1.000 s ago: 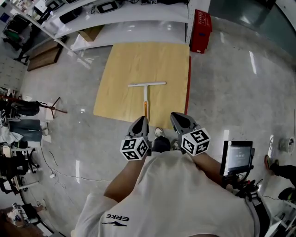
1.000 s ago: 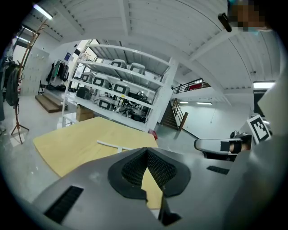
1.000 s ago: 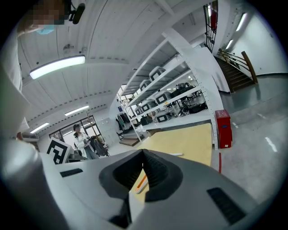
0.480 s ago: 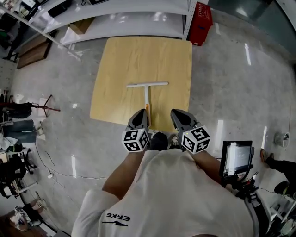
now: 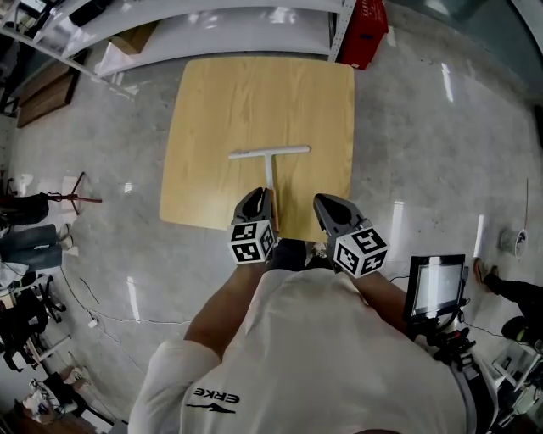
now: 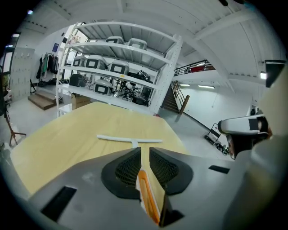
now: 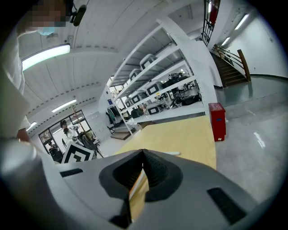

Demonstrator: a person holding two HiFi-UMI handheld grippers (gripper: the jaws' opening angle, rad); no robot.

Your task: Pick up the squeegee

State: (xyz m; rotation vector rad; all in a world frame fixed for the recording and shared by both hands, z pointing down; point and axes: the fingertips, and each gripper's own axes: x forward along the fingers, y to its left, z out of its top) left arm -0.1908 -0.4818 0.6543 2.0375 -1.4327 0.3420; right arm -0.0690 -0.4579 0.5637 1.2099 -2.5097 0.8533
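A white T-shaped squeegee (image 5: 268, 153) with an orange handle end lies on the light wooden table (image 5: 212, 102), blade at the far side, handle pointing towards me. My left gripper (image 5: 259, 197) is over the handle's near end. In the left gripper view the orange handle (image 6: 146, 197) runs through the narrow gap of the left gripper (image 6: 144, 150), whose jaws have just been opening a little; the pads do not press on it. The blade (image 6: 128, 139) lies ahead. My right gripper (image 5: 324, 203) hovers beside it to the right, and in its own view the right gripper (image 7: 143, 155) is shut and empty.
White shelving (image 5: 212, 25) with equipment stands beyond the table, and a red box (image 5: 363, 19) sits at its far right corner. A screen on a stand (image 5: 437, 286) is at my right. The floor around is polished grey stone.
Both grippers have moved forward and down towards the table's near edge. The left one now sits over the squeegee's handle end, and the squeegee has not moved.
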